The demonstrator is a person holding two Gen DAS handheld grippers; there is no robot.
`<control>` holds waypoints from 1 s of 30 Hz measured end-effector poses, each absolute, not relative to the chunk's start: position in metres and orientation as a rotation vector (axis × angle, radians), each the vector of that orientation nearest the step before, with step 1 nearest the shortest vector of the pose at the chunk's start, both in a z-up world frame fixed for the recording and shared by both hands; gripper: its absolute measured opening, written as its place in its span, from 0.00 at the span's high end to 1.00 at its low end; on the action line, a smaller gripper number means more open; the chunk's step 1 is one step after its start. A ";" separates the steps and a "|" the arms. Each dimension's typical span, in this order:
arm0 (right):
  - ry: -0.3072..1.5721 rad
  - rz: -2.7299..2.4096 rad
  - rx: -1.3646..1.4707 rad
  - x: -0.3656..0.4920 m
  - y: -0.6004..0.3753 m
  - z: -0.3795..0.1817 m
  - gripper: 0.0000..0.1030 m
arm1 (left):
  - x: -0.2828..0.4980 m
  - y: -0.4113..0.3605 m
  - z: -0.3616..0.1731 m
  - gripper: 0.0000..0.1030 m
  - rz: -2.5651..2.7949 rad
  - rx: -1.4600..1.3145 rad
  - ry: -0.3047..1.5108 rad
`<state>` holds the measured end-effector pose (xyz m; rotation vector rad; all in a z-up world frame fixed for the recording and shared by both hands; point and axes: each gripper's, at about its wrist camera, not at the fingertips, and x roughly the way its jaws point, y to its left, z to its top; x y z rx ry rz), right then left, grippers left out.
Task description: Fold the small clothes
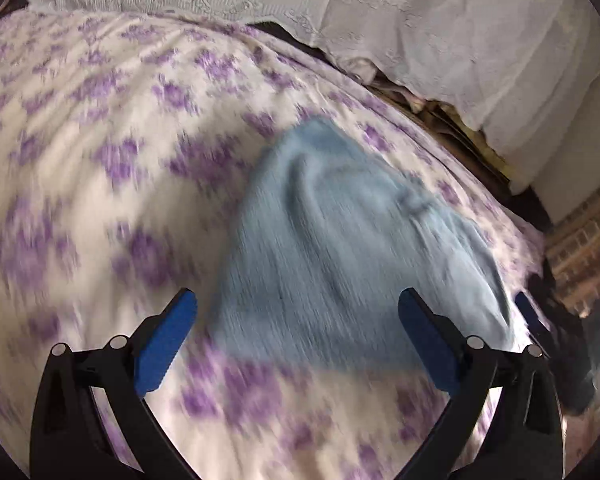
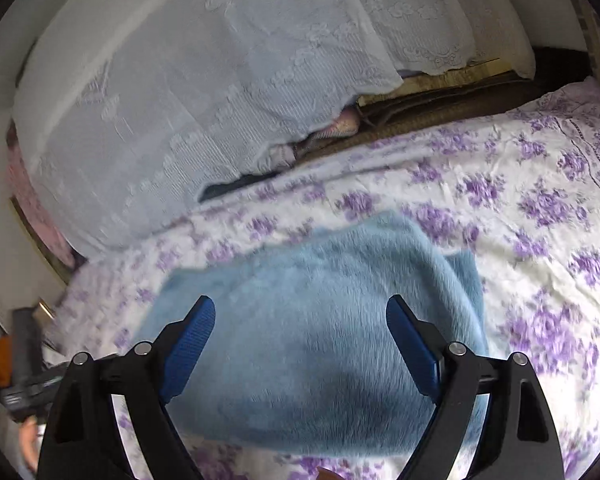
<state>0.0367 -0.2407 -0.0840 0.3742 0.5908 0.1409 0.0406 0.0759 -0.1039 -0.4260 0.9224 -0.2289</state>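
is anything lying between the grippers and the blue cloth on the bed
Nothing visible does. The light blue cloth lies alone on the purple-flowered bedsheet. The left gripper and right gripper both stand open right over it, with only bare cloth showing between their pads. Both views are blurred, so small items could go unseen.

Blurred blue garment (image 2: 316, 320), floral bedspread (image 2: 540, 208), gripper (image 2: 300, 344) wide

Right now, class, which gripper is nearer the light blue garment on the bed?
Right. The right gripper, open, hangs directly over the light blue garment; the left gripper, open, is at its edge, mostly over the floral sheet.
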 end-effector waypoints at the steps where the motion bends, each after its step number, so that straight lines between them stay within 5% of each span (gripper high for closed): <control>1: 0.592 0.148 0.357 0.037 -0.235 -0.085 0.15 | 0.033 0.073 -0.109 0.05 -0.235 -0.434 0.930; 20: 0.622 0.104 0.262 0.042 -0.216 -0.106 0.12 | 0.086 0.067 -0.140 0.06 -0.262 -0.781 0.849; 24: 0.614 0.099 0.216 0.047 -0.205 -0.102 0.12 | 0.086 0.066 -0.140 0.37 -0.239 -0.699 0.850; 30: 0.636 0.010 0.065 0.085 -0.172 -0.094 0.12 | 0.092 0.068 -0.142 0.33 -0.238 -0.684 0.847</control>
